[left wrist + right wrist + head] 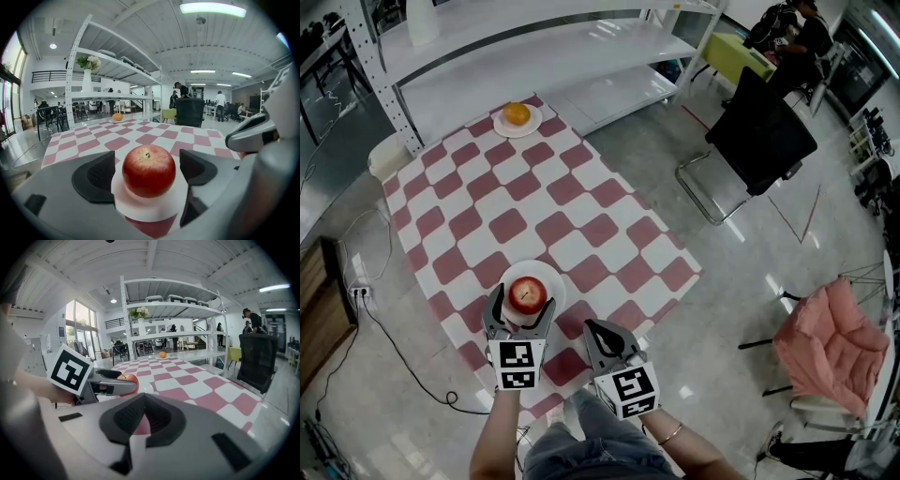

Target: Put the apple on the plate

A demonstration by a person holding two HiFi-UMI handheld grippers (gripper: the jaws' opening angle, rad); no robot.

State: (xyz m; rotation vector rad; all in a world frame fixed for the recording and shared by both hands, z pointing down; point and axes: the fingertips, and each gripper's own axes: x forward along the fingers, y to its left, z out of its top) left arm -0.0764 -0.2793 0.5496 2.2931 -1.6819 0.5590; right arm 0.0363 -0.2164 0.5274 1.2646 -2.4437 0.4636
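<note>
A red apple point(527, 294) rests on a small white plate point(551, 280) near the front edge of the checked table point(534, 206). My left gripper point(525, 307) is open, one jaw on each side of the apple and neither touching it. The left gripper view shows the apple point(149, 169) upright on the plate point(145, 211), with a gap to each pad point(96, 176). My right gripper point(598, 330) is shut with nothing in it, just right of the plate. In the right gripper view, the apple point(130, 378) peeks from behind the left gripper point(110, 383).
An orange point(517, 113) sits on a second white plate point(501, 126) at the table's far end. White metal shelving point(581, 56) stands beyond the table. A black chair point(759, 131) and a pink chair point(830, 347) are on the floor to the right.
</note>
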